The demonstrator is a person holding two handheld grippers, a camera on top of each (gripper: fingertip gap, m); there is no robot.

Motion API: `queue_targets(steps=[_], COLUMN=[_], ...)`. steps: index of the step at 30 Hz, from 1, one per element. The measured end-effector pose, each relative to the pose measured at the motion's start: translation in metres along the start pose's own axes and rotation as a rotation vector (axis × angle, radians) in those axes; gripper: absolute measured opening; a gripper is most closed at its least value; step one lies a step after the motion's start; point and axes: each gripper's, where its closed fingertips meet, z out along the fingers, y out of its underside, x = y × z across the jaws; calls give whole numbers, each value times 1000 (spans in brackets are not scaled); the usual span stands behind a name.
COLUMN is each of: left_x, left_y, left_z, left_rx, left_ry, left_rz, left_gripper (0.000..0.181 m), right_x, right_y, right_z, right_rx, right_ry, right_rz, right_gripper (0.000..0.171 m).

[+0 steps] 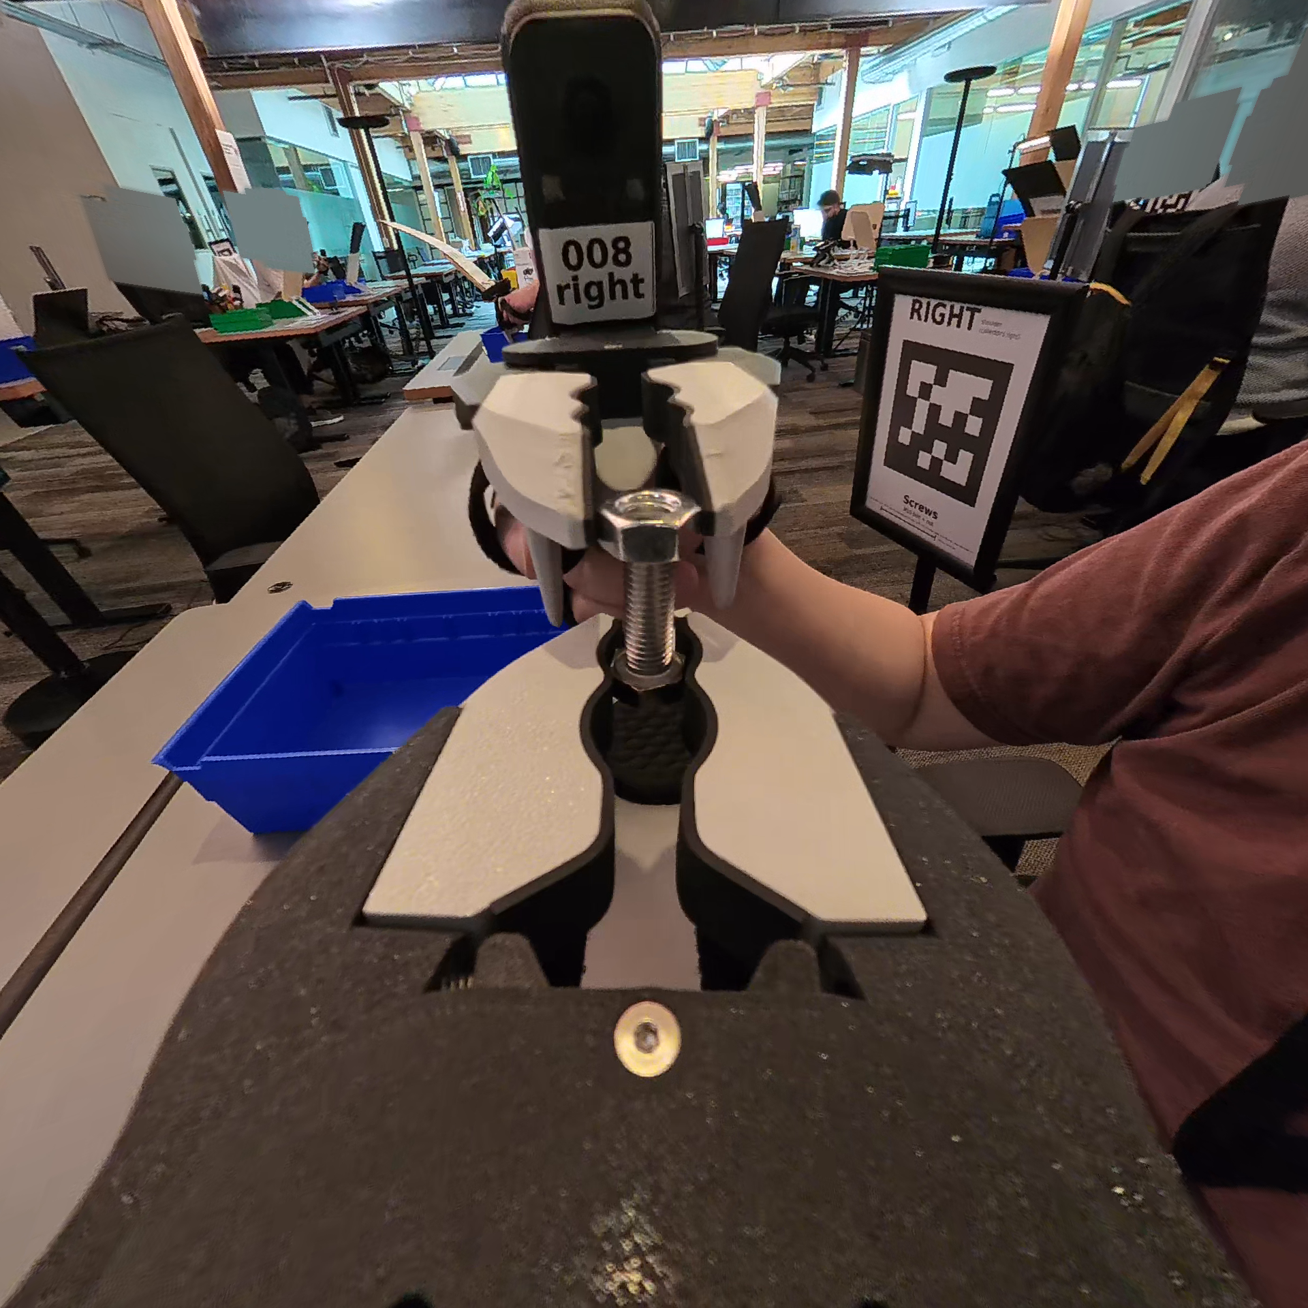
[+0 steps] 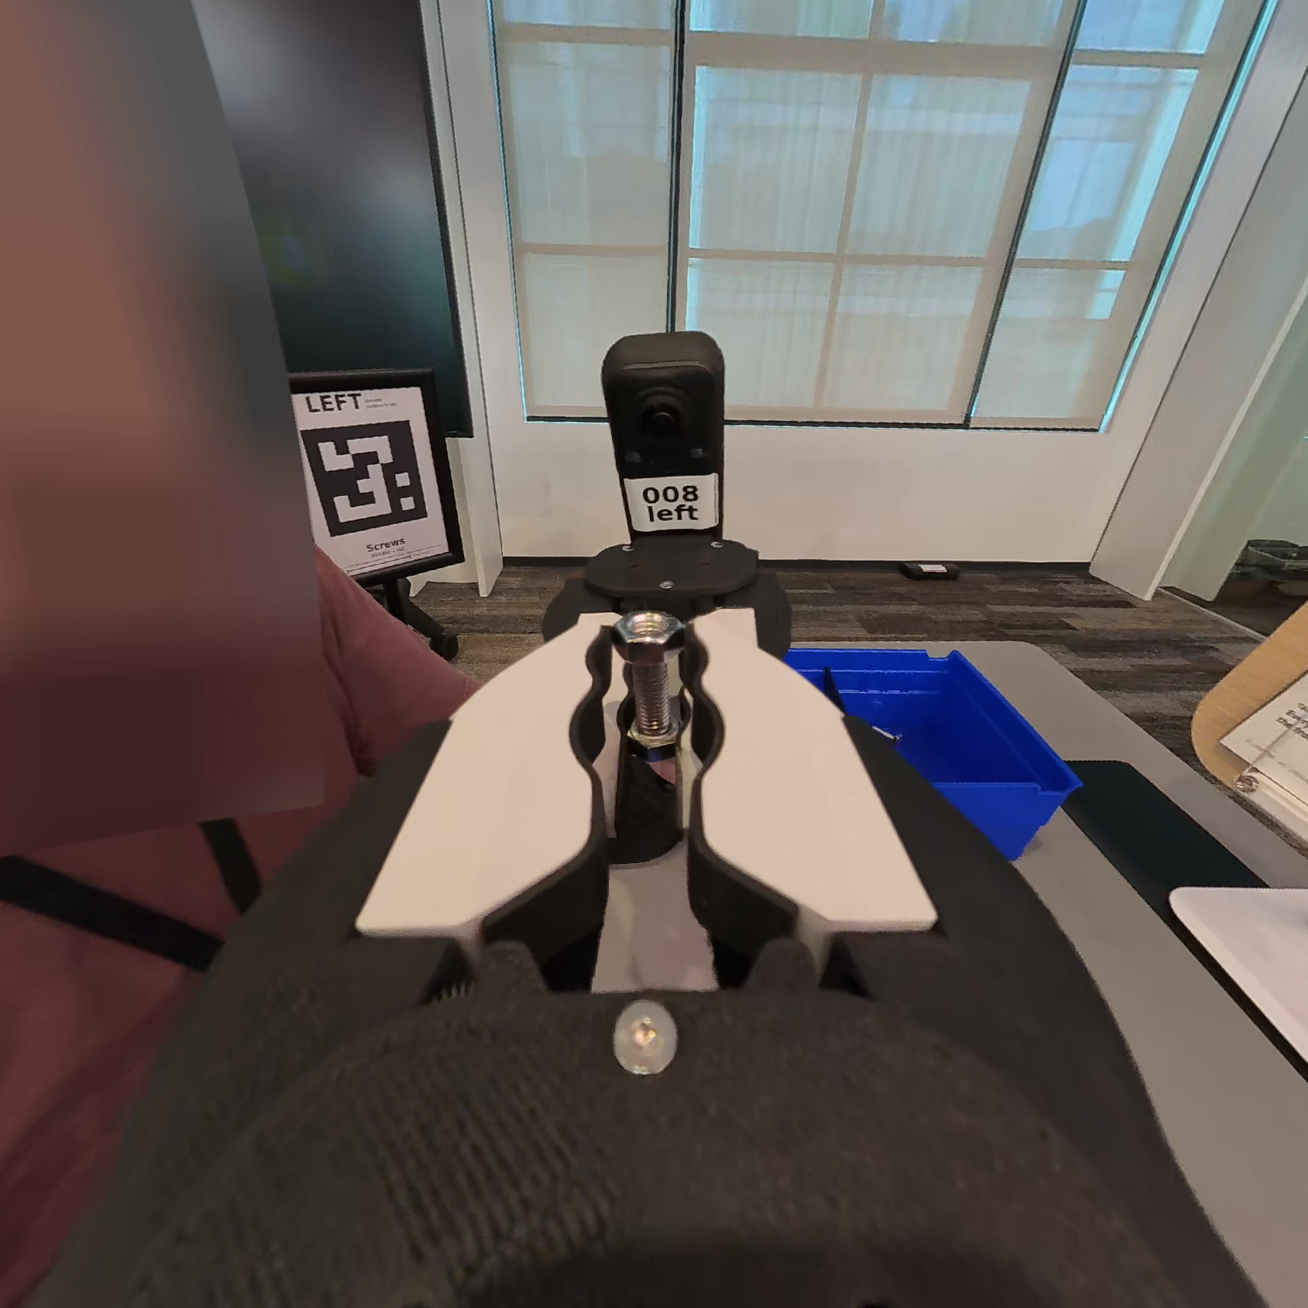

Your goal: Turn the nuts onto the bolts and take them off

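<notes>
One bolt [image 1: 645,616] stands upright in the middle of the left wrist view, held in the air between the two tools above the grey table [image 1: 396,495]. One nut [image 1: 647,539] sits at its top end, its threaded hole open to view, with bare thread showing all the way down to the six-sided head at the bottom.

The left tongs [image 1: 647,640], filling the bottom of that frame, are closed on the bolt's lower end, and the head sits in the notch between their two white fingers [image 1: 517,778]. The right tongs [image 1: 647,525] face them from the centre of the frame, their two fingertips pinched on the nut's flats. A bare hand [image 1: 771,587] grips them from behind, below a dark red sleeve [image 1: 1132,672] at the right edge.

The right wrist view shows the same single bolt and nut at its centre. The nut is at the tips of the near white fingers, and the head shows lower down through the gap between them.

One blue bin [image 1: 233,786] rests on the table at centre left of the left wrist view. In the right wrist view a small shiny piece lies inside it, too small to make out.

One framed sign [image 1: 948,417] with a black-and-white pattern stands at the right of the left wrist view, and another [image 2: 368,474] stands at the left of the right wrist view.
</notes>
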Motion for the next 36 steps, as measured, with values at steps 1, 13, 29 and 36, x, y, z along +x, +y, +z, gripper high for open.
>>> queue_targets(steps=[1, 13, 29, 36], left_x=[-2, -48, 7, 7], left_y=[1, 10, -1, 3], left_z=[0, -9, 0, 2], left_rx=[-3, -51, 5, -21], left_ry=[-14, -318, 48, 36], left_rz=[3, 4, -8, 10], left_gripper=[14, 13, 14, 14], right_x=[2, 41, -8, -6], right_y=[0, 6, -10, 7], right_z=[0, 1, -6, 6], right_rx=[1, 68, 22, -82], right_ry=[18, 469, -33, 26], right_rz=[-3, 27, 37, -22], right_gripper=[19, 19, 32, 18])
